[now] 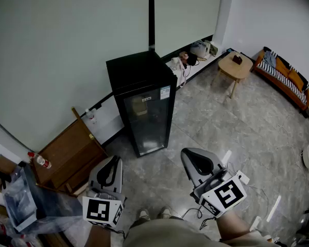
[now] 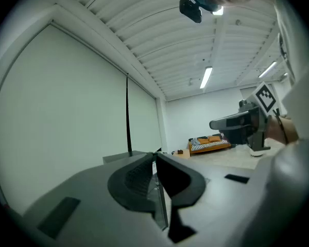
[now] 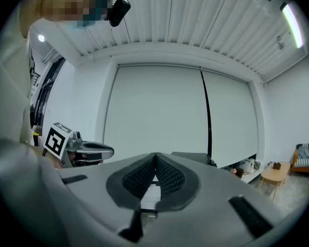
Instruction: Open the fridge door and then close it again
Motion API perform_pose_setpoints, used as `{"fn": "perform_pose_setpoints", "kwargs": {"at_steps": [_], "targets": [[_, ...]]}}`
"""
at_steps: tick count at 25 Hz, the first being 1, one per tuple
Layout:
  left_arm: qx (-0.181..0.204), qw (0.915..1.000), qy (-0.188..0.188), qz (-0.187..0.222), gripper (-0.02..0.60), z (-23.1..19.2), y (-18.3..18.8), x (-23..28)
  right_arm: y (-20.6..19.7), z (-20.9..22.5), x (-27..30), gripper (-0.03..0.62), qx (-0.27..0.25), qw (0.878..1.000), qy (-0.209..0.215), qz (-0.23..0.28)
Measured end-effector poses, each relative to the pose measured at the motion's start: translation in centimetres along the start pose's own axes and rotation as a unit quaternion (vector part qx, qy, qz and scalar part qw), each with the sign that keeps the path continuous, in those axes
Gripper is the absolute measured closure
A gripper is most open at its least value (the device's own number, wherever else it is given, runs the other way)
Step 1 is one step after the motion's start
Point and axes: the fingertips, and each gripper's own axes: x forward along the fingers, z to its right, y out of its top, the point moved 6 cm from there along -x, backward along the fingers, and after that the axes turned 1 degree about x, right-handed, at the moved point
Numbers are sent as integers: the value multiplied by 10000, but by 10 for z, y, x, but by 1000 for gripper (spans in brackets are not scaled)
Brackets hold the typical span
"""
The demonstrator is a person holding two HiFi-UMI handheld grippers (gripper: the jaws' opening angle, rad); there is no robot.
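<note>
A black fridge [image 1: 144, 102] with a glass door stands against the pale wall in the head view, and its door is closed. My left gripper [image 1: 112, 164] hangs at the lower left, well short of the fridge, jaws together and empty. My right gripper [image 1: 191, 158] is held at the lower right, also shut with nothing in it, a step back from the fridge's front. In the left gripper view the left gripper [image 2: 155, 156] has its tips meeting over the fridge top. In the right gripper view the right gripper [image 3: 155, 158] shows its pads closed, the fridge top [image 3: 193, 158] just beyond them.
A wooden board [image 1: 67, 153] leans left of the fridge, with a bottle [image 1: 39, 160] and a clear bin [image 1: 20, 199] near it. A small round table [image 1: 236, 66] and an orange sofa [image 1: 283, 76] sit at the far right. Kettle and clutter [image 1: 188, 58] line the wall.
</note>
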Motion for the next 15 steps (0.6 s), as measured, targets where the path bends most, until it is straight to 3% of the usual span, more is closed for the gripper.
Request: {"fn": "perform_pose_setpoints", "kwargs": {"at_steps": [15], "targets": [[14,9999,75,-81,557,19,-3,11,-17,15,-11,599,195,9997,117,-53]]}}
